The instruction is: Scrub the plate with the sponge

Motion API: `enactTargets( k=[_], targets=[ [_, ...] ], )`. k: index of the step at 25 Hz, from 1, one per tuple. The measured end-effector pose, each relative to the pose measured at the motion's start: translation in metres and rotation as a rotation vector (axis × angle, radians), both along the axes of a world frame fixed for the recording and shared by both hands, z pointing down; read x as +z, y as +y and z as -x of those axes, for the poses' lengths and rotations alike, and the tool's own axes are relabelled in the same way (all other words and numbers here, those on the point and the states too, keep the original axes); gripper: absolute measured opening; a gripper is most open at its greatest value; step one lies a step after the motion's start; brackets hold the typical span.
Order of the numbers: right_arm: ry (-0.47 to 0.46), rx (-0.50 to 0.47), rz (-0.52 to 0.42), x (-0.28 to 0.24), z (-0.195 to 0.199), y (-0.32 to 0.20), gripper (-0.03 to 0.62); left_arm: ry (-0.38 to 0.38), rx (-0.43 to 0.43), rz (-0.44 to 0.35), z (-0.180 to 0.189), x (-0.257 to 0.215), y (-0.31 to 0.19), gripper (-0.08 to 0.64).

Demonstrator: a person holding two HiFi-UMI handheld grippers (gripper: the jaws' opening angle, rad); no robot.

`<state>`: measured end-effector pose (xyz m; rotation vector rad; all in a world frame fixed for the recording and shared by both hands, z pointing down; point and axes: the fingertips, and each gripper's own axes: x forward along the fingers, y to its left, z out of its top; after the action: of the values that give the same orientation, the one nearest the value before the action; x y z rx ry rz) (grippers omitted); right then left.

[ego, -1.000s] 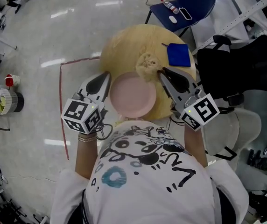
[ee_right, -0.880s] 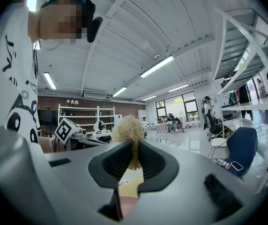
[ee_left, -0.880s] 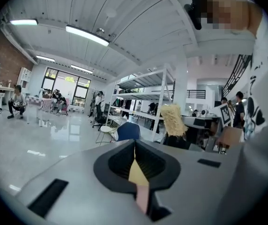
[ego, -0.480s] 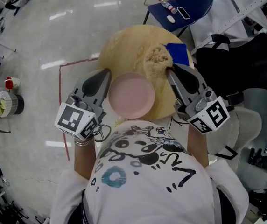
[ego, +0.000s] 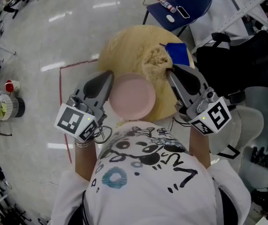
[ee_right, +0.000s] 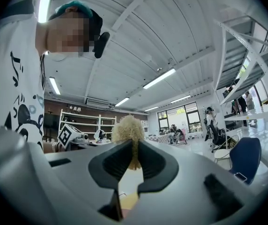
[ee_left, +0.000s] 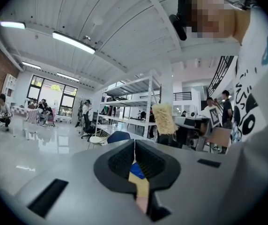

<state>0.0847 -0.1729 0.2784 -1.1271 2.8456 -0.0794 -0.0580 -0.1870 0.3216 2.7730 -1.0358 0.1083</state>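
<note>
- The plate (ego: 131,97) is round, smooth and pale pink. It lies flat on the near edge of the bench (ego: 120,46), at the centre of the head view.
- The bench is a round top with a matte tan surface. It stands on a glossy pale floor (ego: 40,41).
- The sponge (ego: 155,61) is a shaggy, fibrous tan clump. It sits just up and right of the plate, and its lower fringe meets the plate's upper right rim in the picture. Contact with the plate cannot be confirmed.
- The right claw (ee_right: 135,149) is clenched on the sponge. Its ribbed black pads pinch the lower fibres, and the tuft bulges out above them.
- The left claw (ego: 110,74) is closed, pad against pad, with nothing between the pads. Its tip lies at the plate's upper left rim.
- A flat, square blue pad (ego: 178,54) lies on the bench at the upper right, just beyond the sponge.
</note>
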Motion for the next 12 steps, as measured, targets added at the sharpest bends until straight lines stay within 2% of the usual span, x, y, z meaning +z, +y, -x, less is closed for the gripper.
enactTargets(
  k=[12],
  targets=[
    [-0.012, -0.01, 0.01, 0.0014, 0.0025, 0.0006, 0.052, 0.006, 0.01, 0.003, -0.0012, 0.0005, 0.0021, 0.02]
  ],
)
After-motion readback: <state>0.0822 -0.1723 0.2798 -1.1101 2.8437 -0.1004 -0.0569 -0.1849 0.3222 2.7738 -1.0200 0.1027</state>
